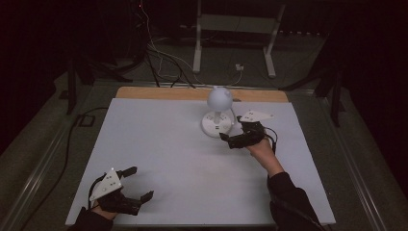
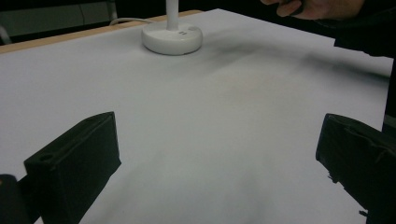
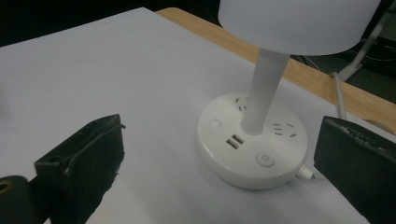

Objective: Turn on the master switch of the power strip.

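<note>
My left tongs [image 1: 136,183] rest low at the near left corner of the counter [image 1: 159,159], jaws spread wide and holding nothing. My right tongs [image 1: 226,137] sit well across the counter, just beside the white lamp [image 1: 219,113], also spread open and not touching it.

The high view gives the whole layout: the lamp stands near the far edge of the counter, right of the middle, with its round shade above a disc base. The left gripper view shows that base [image 2: 172,38] far off across bare white surface, and my right hand [image 2: 317,8] at the top edge. The right gripper view alone shows the details of the base [image 3: 252,140]: USB ports, socket holes, a power button [image 3: 264,159] and the stem rising to the shade [image 3: 299,23].

The counter is a white sheet over a wooden board [image 1: 192,93]. Beyond it the room is dark, with cables [image 1: 163,62] on the floor and a pale metal frame [image 1: 235,33].
</note>
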The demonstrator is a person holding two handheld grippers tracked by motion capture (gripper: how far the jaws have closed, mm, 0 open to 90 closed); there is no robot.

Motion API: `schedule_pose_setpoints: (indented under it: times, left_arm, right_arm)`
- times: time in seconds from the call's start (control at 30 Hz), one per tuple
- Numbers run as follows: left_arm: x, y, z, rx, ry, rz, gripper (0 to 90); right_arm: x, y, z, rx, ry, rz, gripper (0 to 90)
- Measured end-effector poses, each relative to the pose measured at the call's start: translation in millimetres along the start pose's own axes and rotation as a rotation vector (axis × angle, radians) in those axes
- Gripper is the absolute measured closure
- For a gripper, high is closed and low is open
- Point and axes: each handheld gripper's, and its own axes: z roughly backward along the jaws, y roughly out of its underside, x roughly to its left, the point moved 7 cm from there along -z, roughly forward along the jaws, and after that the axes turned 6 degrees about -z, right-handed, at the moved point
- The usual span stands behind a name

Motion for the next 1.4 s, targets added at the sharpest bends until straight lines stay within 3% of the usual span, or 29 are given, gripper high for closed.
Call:
schedule_pose_setpoints:
  times: [0.4, 0.73, 0.8, 0.87, 1.03, 1.2, 1.27, 1.4]
  left_arm:
    - [0.1, 0.4, -0.2, 0.0, 0.002, 0.003, 0.2]
    - [0.2, 0.8, -0.5, 0.001, 0.003, 0.004, 0.2]
    - [0.2, 0.7, -0.5, 0.001, 0.004, 0.004, 0.2]
    - [0.4, 0.8, -0.4, 0.001, 0.004, 0.005, 0.2]
    - [0.6, 0.9, -0.4, 0.0, 0.003, 0.007, 0.2]
    - [0.4, 1.1, -0.5, 0.001, 0.004, 0.008, 0.2]
    - [0.5, 0.9, -0.4, 0.0, 0.004, 0.007, 0.2]
    - [0.6, 1.0, -0.3, 0.0, 0.004, 0.007, 0.2]
  right_arm:
    - [-5.4, 4.0, -20.3, 0.028, 0.003, 0.014, 1.8]
    - [-15.0, 13.1, -31.4, 0.043, 0.041, 0.004, 9.1]
    - [-18.1, 15.2, -32.8, 0.041, 0.058, -0.005, 18.6]
    - [-18.8, 16.1, -33.7, 0.044, 0.059, -0.006, 21.1]
    - [-23.9, 20.9, -37.7, 0.058, 0.097, -0.015, 38.0]
    - [-26.7, 22.8, -39.4, 0.061, 0.12, -0.02, 44.6]
    - [-28.6, 24.0, -40.7, 0.064, 0.142, -0.024, 55.3]
    - [-30.0, 24.5, -42.6, 0.065, 0.155, -0.027, 63.5]
